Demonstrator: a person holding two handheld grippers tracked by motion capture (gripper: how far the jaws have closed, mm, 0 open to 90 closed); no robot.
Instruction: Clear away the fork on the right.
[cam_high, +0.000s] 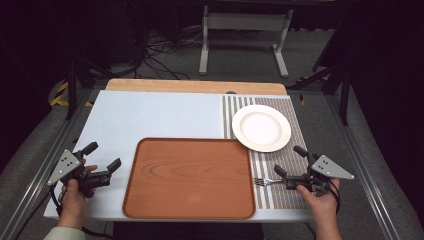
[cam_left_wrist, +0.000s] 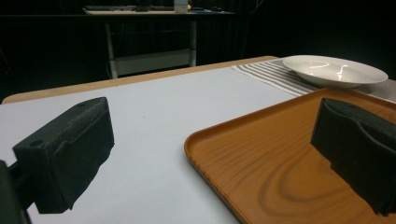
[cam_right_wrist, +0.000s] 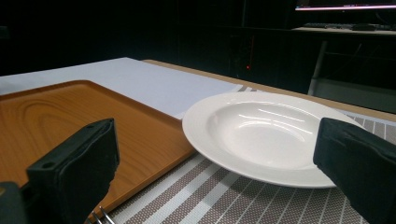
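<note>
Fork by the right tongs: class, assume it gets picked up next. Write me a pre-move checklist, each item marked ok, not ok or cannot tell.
1. Right tongs open wide enough: ok, jaws apart.
2. Fork lying flat on the striped mat, free of the tray: ok.
3. Fork lined up between the jaws: cannot tell; its tines barely show at the bottom of the right gripper view.
4. Plate clear of the fork: ok, it sits farther back.
5. Left tongs out of the way: ok, open beside the tray's left edge.
6. Tray bare: ok.
</note>
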